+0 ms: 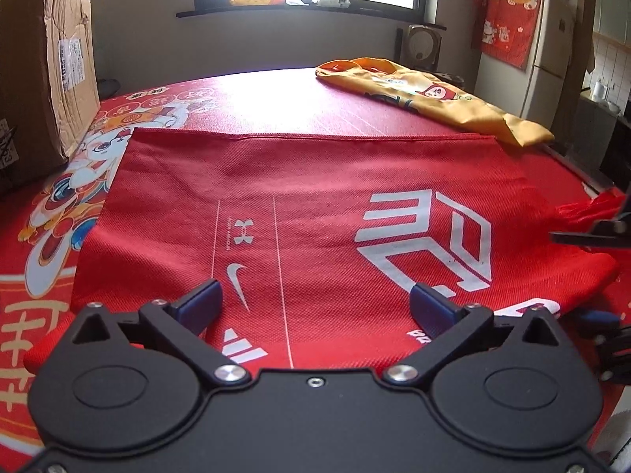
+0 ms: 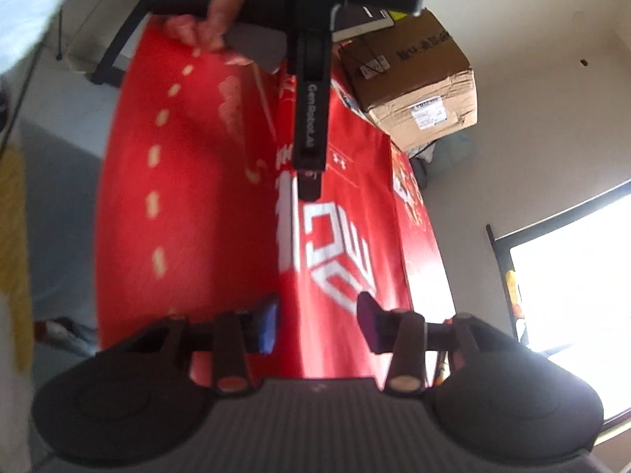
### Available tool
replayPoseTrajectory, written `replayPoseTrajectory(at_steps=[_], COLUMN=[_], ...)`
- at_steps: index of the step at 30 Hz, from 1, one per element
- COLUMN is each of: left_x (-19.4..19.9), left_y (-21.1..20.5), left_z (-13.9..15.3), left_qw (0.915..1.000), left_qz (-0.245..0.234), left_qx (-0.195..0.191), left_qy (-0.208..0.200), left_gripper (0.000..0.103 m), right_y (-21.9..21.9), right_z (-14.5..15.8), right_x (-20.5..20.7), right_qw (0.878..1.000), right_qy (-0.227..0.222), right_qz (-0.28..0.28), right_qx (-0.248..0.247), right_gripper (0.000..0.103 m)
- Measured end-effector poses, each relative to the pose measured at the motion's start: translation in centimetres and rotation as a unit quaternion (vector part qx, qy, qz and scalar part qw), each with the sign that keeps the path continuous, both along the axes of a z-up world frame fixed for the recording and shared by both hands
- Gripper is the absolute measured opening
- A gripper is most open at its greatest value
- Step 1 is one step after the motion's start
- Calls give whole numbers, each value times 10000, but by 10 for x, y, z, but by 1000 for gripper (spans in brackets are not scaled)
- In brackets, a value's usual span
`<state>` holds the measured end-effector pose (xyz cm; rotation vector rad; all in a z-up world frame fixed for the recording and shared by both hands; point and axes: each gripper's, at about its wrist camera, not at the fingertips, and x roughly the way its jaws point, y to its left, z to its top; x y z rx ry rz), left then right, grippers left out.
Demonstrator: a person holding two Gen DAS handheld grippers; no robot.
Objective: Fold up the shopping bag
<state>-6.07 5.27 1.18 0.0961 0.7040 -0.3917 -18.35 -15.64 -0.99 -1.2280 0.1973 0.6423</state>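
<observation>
Across the red tablecloth (image 1: 276, 94) my red shopping bag (image 1: 307, 197) lies flat, unfolded, so I judge folding is only starting. My left gripper (image 1: 315, 299) hovers over its near edge, jaws wide and empty; my right gripper (image 2: 317, 321) stands partly open, gripping nothing, and next needs an edge to lift.

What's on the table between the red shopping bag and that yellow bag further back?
Nothing: in the left wrist view only bare red tablecloth lies between the red shopping bag and the yellow bag, which nearly meet at the right.
</observation>
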Motion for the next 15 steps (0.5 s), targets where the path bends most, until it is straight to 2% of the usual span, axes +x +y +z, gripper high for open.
replayPoseTrajectory(at_steps=[4,9,15], left_x=[0,0,0], left_y=[-1,1,0], left_z=[0,0,0], left_qw=[10000,10000,10000], left_qz=[-2,0,-3], left_qx=[25,-26,-9], left_qy=[-6,0,-4], left_gripper=[102,102,102], right_y=[18,26,28], right_z=[-6,-14,-17], right_x=[4,7,6], right_qw=[9988,9966,9966], right_qy=[-105,-108,-90], right_qz=[385,760,792], right_qx=[-290,-293,-229], right_gripper=[30,10,9])
